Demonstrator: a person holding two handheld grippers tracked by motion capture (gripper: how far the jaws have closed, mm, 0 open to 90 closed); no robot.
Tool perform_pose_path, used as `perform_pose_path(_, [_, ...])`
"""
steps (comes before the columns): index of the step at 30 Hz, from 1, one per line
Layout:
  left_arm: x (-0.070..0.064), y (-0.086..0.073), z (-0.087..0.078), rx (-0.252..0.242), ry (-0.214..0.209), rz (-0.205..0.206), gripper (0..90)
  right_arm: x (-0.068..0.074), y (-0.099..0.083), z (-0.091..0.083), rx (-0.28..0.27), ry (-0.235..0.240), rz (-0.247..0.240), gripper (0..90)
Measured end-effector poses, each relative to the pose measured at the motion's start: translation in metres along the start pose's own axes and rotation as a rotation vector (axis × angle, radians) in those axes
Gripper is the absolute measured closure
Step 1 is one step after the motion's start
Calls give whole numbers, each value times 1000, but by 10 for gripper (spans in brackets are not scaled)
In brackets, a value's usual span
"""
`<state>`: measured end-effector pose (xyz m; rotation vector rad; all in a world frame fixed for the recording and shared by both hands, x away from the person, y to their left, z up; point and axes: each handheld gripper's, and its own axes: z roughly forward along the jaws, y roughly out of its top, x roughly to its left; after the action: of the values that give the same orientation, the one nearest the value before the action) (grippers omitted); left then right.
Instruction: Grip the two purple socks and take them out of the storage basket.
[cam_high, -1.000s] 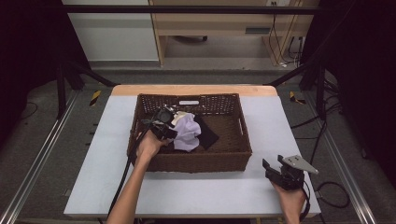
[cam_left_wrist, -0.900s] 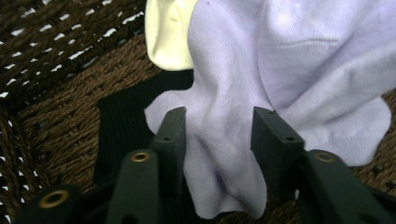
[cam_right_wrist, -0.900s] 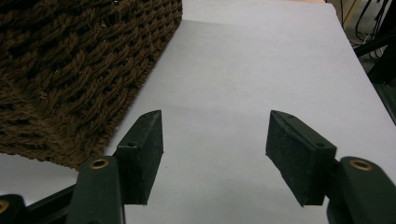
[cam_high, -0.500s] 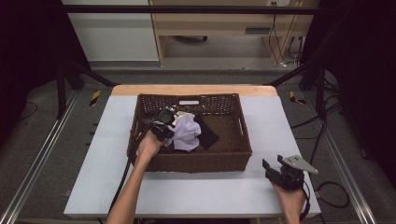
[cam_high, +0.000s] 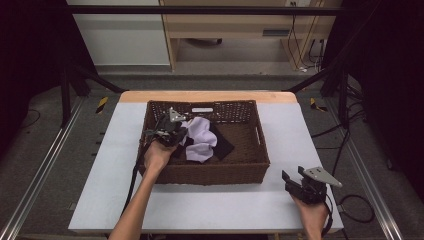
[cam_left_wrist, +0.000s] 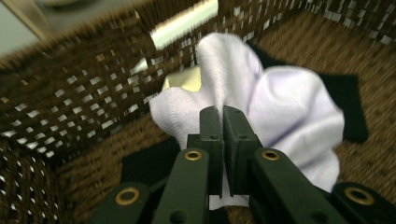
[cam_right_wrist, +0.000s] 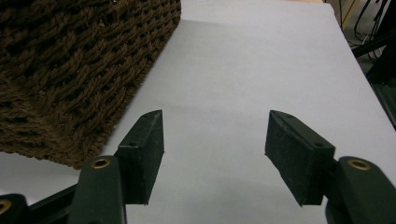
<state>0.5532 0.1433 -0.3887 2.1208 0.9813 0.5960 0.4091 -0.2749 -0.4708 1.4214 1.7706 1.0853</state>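
The left forearm (cam_high: 135, 210) reaches up from the bottom edge of the high view, its hand (cam_high: 157, 156) resting over the near-left rim of the basket (cam_high: 210, 172) with the wrist bent forward. The left gripper (cam_high: 172, 131) points down into the basket; in the left gripper view its jaws are pressed together on a fold of the pale lilac cloth (cam_left_wrist: 280, 107), pinching it.

The basket is rectangular, woven from dark brown wicker with open lattice walls and a slot handle (cam_high: 202, 109) in the far wall. It sits at the middle of the white table (cam_high: 210, 210). Inside it lies the soft, crumpled lilac cloth (cam_high: 201, 141) towards the left, on top of a flat black cloth (cam_high: 223, 145) that spreads over the basket floor.

At the right, the right hand (cam_high: 312, 215) rests near the table's front-right corner, well apart from the basket, holding the right gripper (cam_high: 295, 182) just above the bare tabletop. In the right gripper view its jaws stand wide apart with nothing between them.
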Motion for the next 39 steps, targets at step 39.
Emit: perform_pose_path(39, [-4, 4, -105, -473, -129, -60, 867, -3, 0, -2, -8, -5, 0, 411])
